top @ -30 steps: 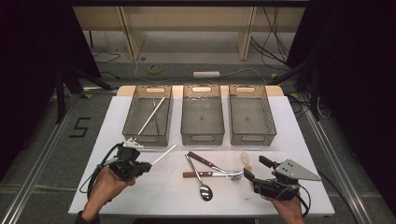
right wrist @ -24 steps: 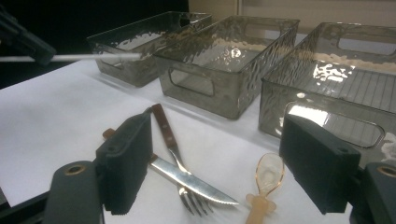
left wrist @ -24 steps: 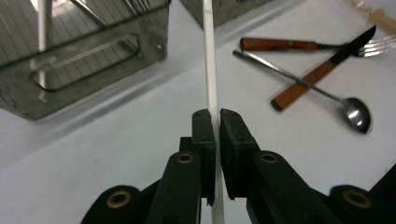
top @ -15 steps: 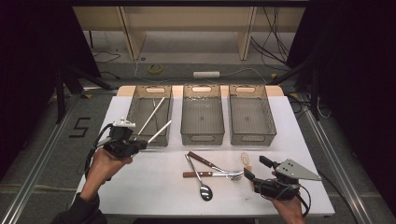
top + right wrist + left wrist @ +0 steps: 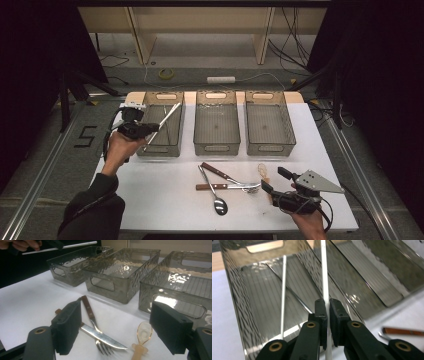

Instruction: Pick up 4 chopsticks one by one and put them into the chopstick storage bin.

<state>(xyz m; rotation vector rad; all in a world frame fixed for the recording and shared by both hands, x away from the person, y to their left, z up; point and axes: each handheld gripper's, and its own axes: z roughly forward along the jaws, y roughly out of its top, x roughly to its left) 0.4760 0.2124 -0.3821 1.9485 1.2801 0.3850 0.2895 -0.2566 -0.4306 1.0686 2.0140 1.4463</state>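
My left gripper [image 5: 145, 129] is shut on a white stick [image 5: 167, 117] and holds it above the left bin [image 5: 159, 148]. In the left gripper view the jaws [image 5: 327, 307] pinch that stick [image 5: 324, 270], which points into the bin; another white stick [image 5: 283, 290] lies on the bin's floor. My right gripper [image 5: 274, 180] rests at the table's front right, open, nothing between its jaws [image 5: 117, 327]. In front of it lie a fork [image 5: 92, 317], a knife [image 5: 105, 337] and a small amber spoon [image 5: 142, 336].
Three clear ribbed bins stand in a row at the back: left, middle [image 5: 216, 148] and right [image 5: 269, 148]. A metal spoon [image 5: 215, 195] lies beside the knife [image 5: 220, 186] and fork [image 5: 225, 175] at the table's front centre.
My left hand has carried the white stick from the table's front left, up and away, to above the left bin. The right gripper has stayed put.
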